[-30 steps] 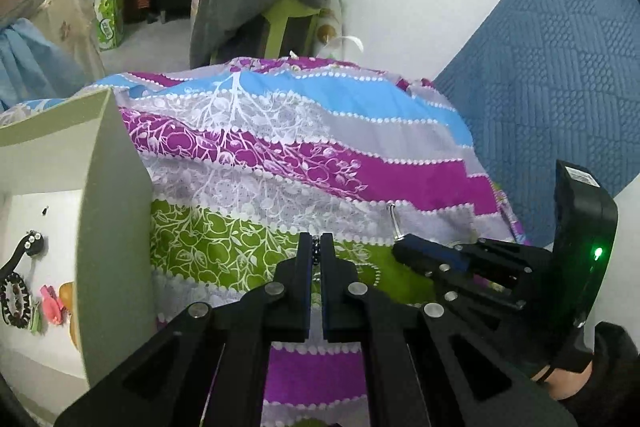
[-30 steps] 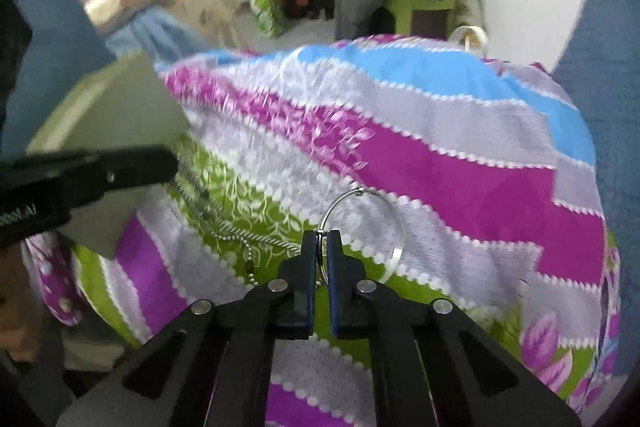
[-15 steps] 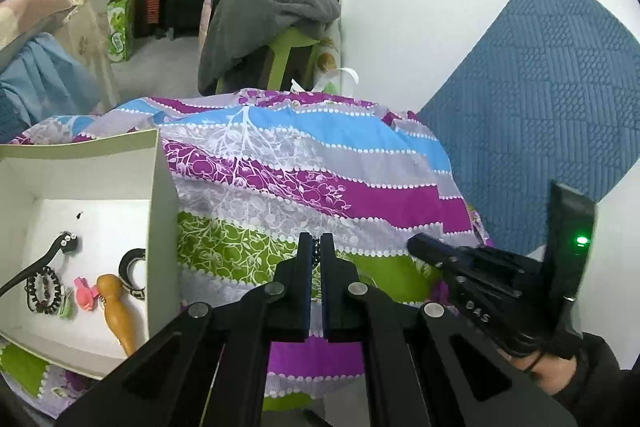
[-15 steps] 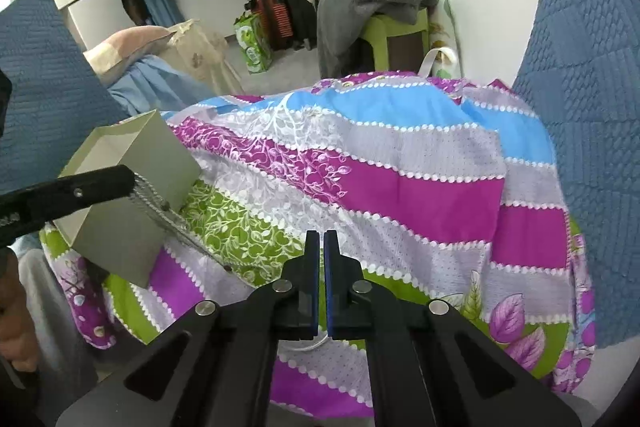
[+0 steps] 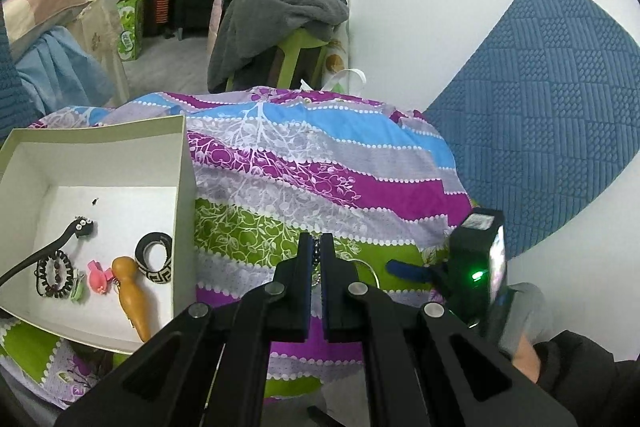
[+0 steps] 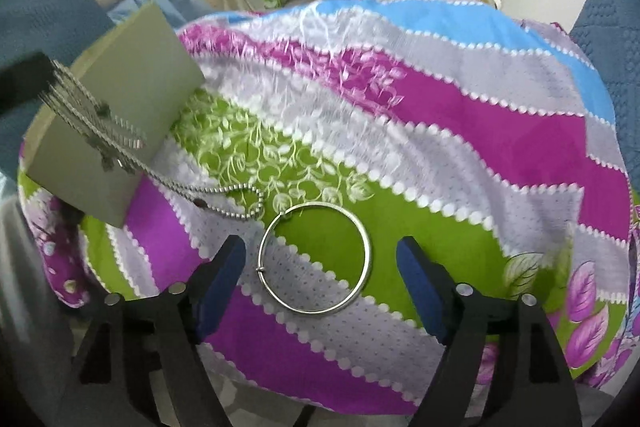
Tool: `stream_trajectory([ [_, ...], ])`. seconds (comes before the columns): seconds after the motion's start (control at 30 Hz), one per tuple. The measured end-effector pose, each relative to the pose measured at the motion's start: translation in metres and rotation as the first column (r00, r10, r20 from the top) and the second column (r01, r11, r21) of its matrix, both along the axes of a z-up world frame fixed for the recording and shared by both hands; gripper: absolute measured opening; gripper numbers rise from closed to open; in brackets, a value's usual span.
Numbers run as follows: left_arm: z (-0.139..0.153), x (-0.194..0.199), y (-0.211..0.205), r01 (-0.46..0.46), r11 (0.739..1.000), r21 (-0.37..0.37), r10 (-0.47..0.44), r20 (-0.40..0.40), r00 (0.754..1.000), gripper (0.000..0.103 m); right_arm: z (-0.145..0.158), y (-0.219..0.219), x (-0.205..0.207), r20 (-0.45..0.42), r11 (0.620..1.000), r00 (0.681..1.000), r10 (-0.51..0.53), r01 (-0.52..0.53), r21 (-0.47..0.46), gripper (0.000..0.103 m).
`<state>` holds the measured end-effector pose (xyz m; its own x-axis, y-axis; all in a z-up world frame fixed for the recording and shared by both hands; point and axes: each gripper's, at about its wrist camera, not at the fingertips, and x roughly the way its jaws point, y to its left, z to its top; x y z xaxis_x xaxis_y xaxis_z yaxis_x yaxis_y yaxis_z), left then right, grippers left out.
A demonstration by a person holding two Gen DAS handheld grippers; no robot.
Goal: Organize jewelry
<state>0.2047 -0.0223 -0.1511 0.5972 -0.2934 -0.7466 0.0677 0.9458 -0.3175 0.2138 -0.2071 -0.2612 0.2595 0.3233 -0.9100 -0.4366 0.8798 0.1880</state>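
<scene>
My left gripper (image 5: 316,251) is shut on a silver bead chain necklace (image 6: 120,143), which hangs from it down to the patterned cloth beside the white box (image 5: 182,163). My right gripper (image 6: 320,259) is open, its fingers on either side of a silver bangle (image 6: 314,263) that lies flat on the cloth. The box holds a beaded bracelet (image 5: 52,273), a pink clip (image 5: 98,277), a wooden piece (image 5: 130,297) and a patterned ring (image 5: 154,263). The right gripper (image 5: 404,269) also shows in the left wrist view.
The colourful striped cloth (image 5: 320,163) covers a small round table. A blue quilted cushion (image 5: 540,99) leans on the white wall at right. A green stool piled with clothes (image 5: 288,11) stands behind the table.
My right gripper has opened and let go of the silver bangle, which now lies on the cloth. My left gripper has lifted back with the chain, bringing the box's inside into view.
</scene>
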Motion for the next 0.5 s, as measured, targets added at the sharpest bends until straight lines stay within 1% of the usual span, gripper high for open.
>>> stream_trajectory([
  [0.07, 0.000, -0.001, 0.002, -0.001, 1.000, -0.003, 0.001, -0.001, 1.000, 0.001, -0.007, 0.007, -0.002, -0.014, 1.000, 1.000, 0.011, -0.011, -0.017, 0.078],
  [0.13, 0.000, -0.001, 0.003, -0.005, 1.000, -0.001, 0.005, -0.002, 1.000, 0.001, -0.009, 0.014, -0.006, 0.023, 0.997, 0.999, 0.024, -0.023, -0.070, 0.077],
  [0.17, 0.000, -0.001, 0.004, -0.007, 1.000, -0.003, 0.007, -0.004, 1.000, 0.001, -0.010, 0.018, -0.008, 0.042, 0.994, 0.998, 0.037, -0.032, -0.100, 0.071],
  [0.2, 0.000, -0.001, 0.004, -0.008, 1.000, -0.006, 0.008, -0.005, 1.000, 0.001, -0.009, 0.019, -0.009, 0.055, 0.995, 0.998, 0.038, -0.033, -0.099, 0.064],
  [0.3, 0.003, -0.003, 0.005, -0.009, 1.000, -0.009, 0.009, 0.001, 1.000, 0.001, -0.008, 0.018, -0.008, 0.042, 0.995, 0.999, 0.016, -0.011, -0.100, 0.064],
  [0.37, 0.006, -0.003, 0.006, -0.011, 1.000, -0.012, 0.011, 0.002, 1.000, 0.001, -0.002, 0.014, -0.007, 0.043, 0.996, 0.999, -0.003, 0.007, -0.086, 0.064],
  [0.43, 0.013, -0.003, 0.009, -0.010, 1.000, -0.020, 0.010, 0.006, 1.000, 0.001, 0.011, 0.008, -0.003, 0.054, 0.997, 0.998, -0.032, 0.036, -0.064, 0.064],
  [0.5, 0.022, -0.003, 0.011, -0.009, 1.000, -0.027, 0.010, 0.012, 1.000, 0.001, 0.031, 0.002, 0.000, 0.072, 0.996, 0.995, -0.069, 0.072, -0.042, 0.064],
])
